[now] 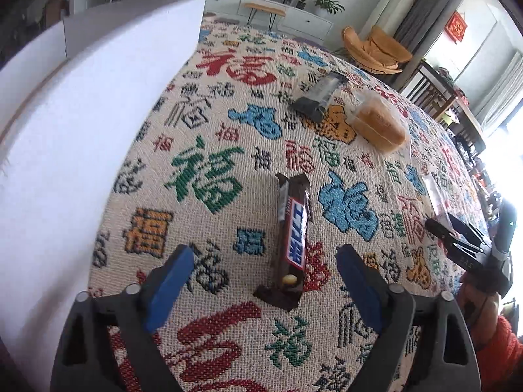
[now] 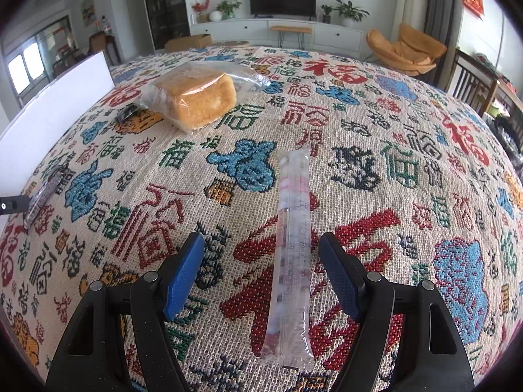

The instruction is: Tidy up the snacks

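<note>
Blue-padded jaws of the left gripper (image 1: 264, 281) stand spread around a Snickers bar (image 1: 292, 238), untouched, lying on the patterned surface (image 1: 202, 150). The right gripper (image 2: 261, 271) likewise gapes astride a clear stick packet (image 2: 292, 245). Beyond lie wrapped bread (image 2: 199, 98) and a white box (image 1: 81, 130).

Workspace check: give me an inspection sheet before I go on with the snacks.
Surface: tablecloth with woven coloured characters.
Job's things: chocolate bar lying between the left gripper's open fingers; clear stick pack between the right gripper's open fingers; bagged bread; dark wrapper beside the bread; white box at the left.
Clutter: nothing seen.
Grippers: left gripper open; right gripper open; neither touches a snack.
Cables: nothing seen.
Surroundings: TV, plants, orange chair.
</note>
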{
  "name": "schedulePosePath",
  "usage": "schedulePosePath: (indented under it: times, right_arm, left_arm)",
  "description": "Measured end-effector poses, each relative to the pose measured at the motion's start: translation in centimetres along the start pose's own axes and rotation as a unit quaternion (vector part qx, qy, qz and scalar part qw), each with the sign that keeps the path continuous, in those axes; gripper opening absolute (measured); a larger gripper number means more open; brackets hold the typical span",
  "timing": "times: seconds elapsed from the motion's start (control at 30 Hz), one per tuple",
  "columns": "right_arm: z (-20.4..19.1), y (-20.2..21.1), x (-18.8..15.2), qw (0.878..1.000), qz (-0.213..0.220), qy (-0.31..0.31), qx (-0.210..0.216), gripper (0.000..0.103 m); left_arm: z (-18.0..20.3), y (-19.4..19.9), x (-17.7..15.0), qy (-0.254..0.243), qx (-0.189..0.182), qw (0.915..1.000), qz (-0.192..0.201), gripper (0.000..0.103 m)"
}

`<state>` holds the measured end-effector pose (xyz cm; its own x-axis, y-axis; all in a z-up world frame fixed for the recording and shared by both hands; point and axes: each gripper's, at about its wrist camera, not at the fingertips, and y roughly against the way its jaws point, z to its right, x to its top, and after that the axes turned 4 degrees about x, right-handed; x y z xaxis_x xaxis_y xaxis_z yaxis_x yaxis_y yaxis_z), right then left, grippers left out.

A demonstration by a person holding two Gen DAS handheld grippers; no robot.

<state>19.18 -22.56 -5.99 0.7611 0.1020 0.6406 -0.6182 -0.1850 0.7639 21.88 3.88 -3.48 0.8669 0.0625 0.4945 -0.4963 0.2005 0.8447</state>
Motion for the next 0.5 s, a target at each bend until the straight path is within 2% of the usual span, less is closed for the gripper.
schedulePosePath:
  times: [0.1, 0.17, 0.27, 0.33, 0.43, 0.5]
  right_arm:
    - [0.0, 0.0, 0.0, 1.0, 0.0, 0.0, 0.0, 0.076]
    - [0.0, 0.0, 0.0, 1.0, 0.0, 0.0, 0.0, 0.076]
    - [0.0, 0.0, 0.0, 1.0, 0.0, 0.0, 0.0, 0.076]
    - [0.0, 0.0, 0.0, 1.0, 0.0, 0.0, 0.0, 0.076]
    - [0.0, 0.0, 0.0, 1.0, 0.0, -0.001, 0.001, 0.076]
    - [0.0, 0.0, 0.0, 1.0, 0.0, 0.0, 0.0, 0.077]
  left_arm:
    - [2.0, 0.0, 0.3, -0.04, -0.001, 0.9992, 0.004, 0.092]
    - [3.9, -0.7, 0.2, -0.084, 0.031, 0.996, 0.003, 0.092]
    - [6.0, -2.4, -0.2, -0.135, 0.09, 0.9866, 0.015, 0.092]
    - [6.1, -3.7, -0.2, -0.132, 0.117, 0.9842, 0.011, 0.092]
    - [4.4, -4.7, -0.1, -0.085, 0.099, 0.9915, 0.008, 0.1]
    - [4.0, -4.7, -0.2, -0.079, 0.103, 0.9913, 0.019, 0.103]
